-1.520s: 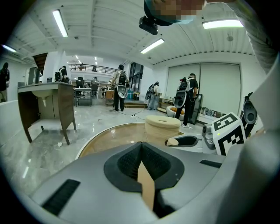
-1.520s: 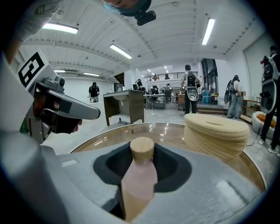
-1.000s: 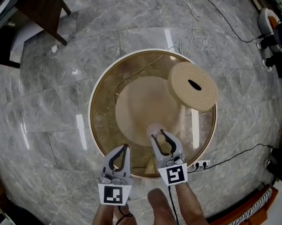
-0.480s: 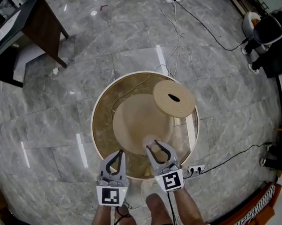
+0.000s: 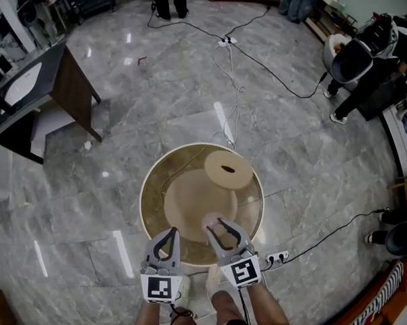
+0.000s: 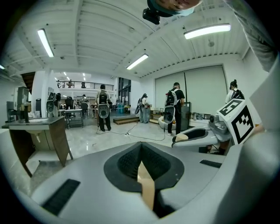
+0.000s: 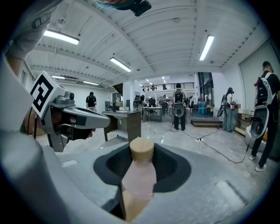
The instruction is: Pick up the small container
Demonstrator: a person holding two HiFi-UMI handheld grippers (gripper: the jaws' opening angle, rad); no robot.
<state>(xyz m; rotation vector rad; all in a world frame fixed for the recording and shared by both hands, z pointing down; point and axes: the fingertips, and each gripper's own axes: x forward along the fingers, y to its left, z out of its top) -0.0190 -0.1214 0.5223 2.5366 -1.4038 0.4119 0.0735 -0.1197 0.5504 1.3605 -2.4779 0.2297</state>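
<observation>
The small container (image 5: 210, 223) is a pale pink bottle with a tan cap (image 7: 142, 150); its body (image 7: 139, 177) sits between my right gripper's pads. My right gripper (image 5: 218, 224) is shut on it and holds it in the air, well above the round glass-topped table (image 5: 151, 194). To its left, my left gripper (image 5: 171, 232) is shut with nothing in it; in the left gripper view its jaws (image 6: 141, 168) meet with only a thin gap. Each gripper shows in the other's view: the right gripper (image 6: 205, 134) and the left gripper (image 7: 70, 117).
On the table's far right lies a round woven tan disc (image 5: 228, 169) with a dark slot. A power strip (image 5: 278, 257) and cables lie on the marble floor. A dark desk (image 5: 49, 88) stands far left. People with backpacks (image 5: 360, 54) are at the far right.
Both grippers have risen with the container in the right one. The table now looks much smaller and farther below, and more of the hall floor has come into view.
</observation>
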